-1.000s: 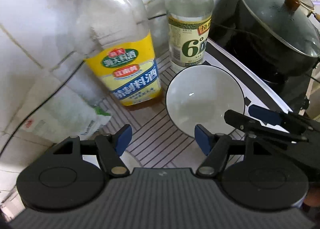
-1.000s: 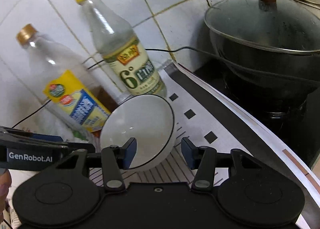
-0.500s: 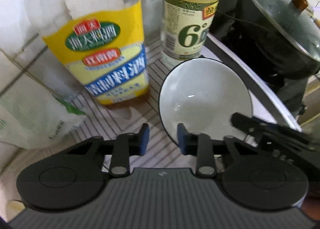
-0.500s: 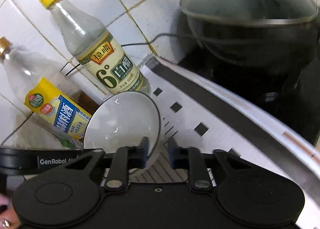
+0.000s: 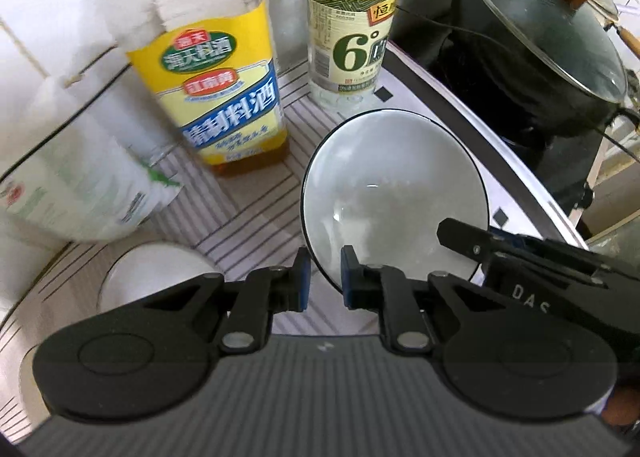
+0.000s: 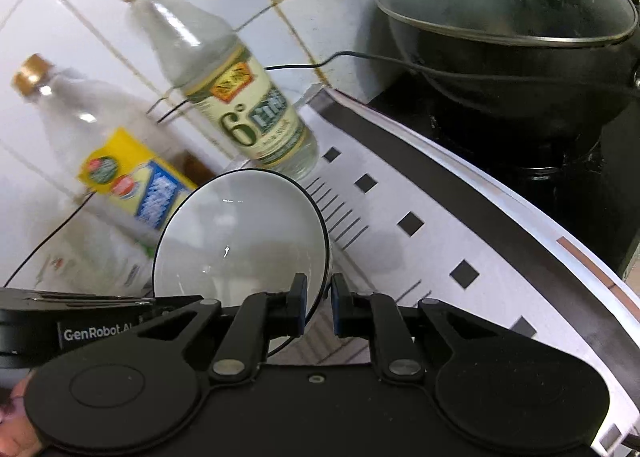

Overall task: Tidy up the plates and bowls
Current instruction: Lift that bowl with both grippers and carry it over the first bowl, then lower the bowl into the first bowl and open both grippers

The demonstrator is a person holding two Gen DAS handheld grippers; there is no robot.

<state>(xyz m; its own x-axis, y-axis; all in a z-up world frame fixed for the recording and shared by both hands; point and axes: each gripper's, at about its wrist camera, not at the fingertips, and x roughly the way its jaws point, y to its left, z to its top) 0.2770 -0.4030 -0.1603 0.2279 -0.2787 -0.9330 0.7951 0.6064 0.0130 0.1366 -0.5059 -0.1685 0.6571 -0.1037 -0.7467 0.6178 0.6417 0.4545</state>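
Observation:
A white bowl (image 5: pixel 394 193) with a thin black rim is held tilted above the striped counter. My left gripper (image 5: pixel 324 282) is shut on its near left rim. My right gripper (image 6: pixel 319 304) is shut on the opposite rim of the same bowl, which also shows in the right wrist view (image 6: pixel 240 237). A second white dish (image 5: pixel 156 269) sits low on the counter at the left, below my left gripper, partly hidden. Each gripper shows at the edge of the other's view.
A yellow-labelled cooking wine bottle (image 5: pixel 216 89) and a clear vinegar bottle (image 5: pixel 352 37) stand against the tiled wall. A dark lidded pot (image 5: pixel 532 45) sits on the stove at the right. A white plastic bag (image 5: pixel 76 185) lies at the left.
Both grippers have closed from wide open onto opposite rims of the bowl. The bowl has lifted and tilted slightly, and both views have shifted closer to the bottles.

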